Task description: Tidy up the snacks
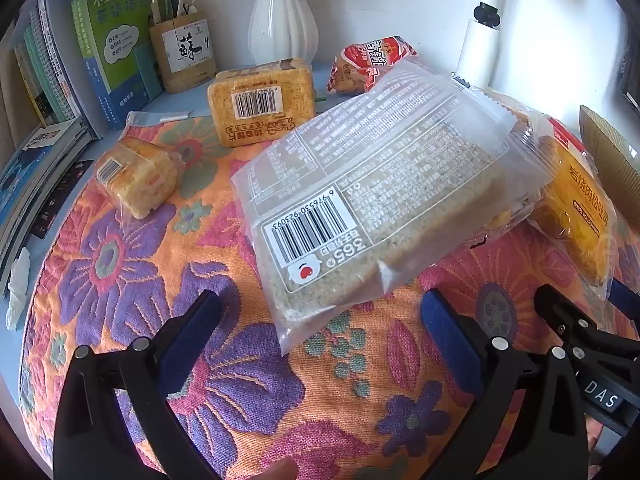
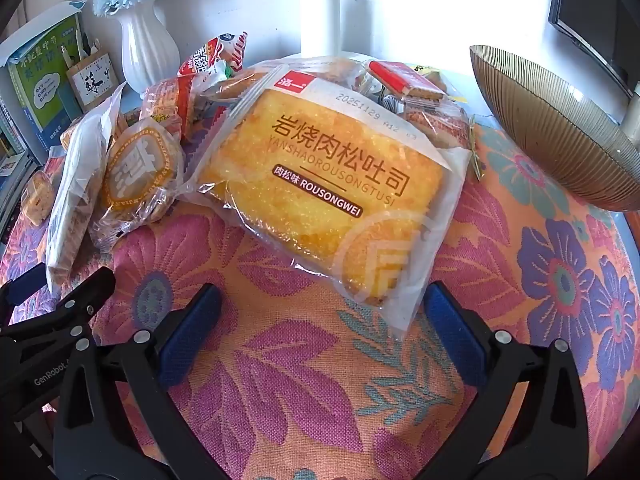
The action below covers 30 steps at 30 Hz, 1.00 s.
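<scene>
My left gripper point(image 1: 320, 320) is open and empty, just short of a clear bag of pale toast point(image 1: 372, 196) lying barcode-up on the floral cloth point(image 1: 132, 280). My right gripper point(image 2: 320, 320) is open and empty, just short of a yellow pork-floss toast pack point(image 2: 320, 184). That pack also shows at the right of the left wrist view point(image 1: 576, 208). Behind it lies a pile of small wrapped snacks point(image 2: 140, 176). A yellow cracker pack point(image 1: 260, 104), a small wrapped cake point(image 1: 136, 180) and a red snack bag point(image 1: 372, 62) lie farther back.
A ribbed brown glass bowl point(image 2: 560, 128) stands at the right on the cloth. A white vase point(image 1: 280, 20), a wooden pen holder point(image 1: 184, 52), books point(image 1: 116, 48) and a white lamp post point(image 2: 320, 16) line the back wall. The right gripper's frame point(image 1: 592, 344) is close by.
</scene>
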### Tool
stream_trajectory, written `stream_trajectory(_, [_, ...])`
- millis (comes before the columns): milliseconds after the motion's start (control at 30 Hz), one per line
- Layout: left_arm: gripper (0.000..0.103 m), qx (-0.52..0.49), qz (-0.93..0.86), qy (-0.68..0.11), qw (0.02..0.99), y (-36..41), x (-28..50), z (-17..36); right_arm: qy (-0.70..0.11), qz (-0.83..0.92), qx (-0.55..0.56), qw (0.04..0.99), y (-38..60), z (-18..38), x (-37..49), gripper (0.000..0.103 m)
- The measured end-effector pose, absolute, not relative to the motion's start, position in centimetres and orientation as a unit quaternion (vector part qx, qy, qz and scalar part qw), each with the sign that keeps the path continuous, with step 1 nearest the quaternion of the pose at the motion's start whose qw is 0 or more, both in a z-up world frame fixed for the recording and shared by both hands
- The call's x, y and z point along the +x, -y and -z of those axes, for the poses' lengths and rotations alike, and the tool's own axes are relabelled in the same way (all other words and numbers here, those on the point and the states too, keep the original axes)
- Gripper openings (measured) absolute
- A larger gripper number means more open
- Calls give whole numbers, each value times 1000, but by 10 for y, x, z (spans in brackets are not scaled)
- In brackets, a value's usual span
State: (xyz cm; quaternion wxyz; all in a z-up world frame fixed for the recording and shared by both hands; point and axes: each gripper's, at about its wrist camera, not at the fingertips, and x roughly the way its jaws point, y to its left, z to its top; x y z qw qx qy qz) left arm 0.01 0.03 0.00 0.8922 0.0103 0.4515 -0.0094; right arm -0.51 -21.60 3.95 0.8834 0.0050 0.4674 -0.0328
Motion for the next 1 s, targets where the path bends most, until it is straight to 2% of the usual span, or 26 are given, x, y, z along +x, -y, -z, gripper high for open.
stream_trajectory(1000, [98, 15, 7, -451, 893, 0, 0, 0, -468, 33, 5, 883, 216, -39, -5, 100])
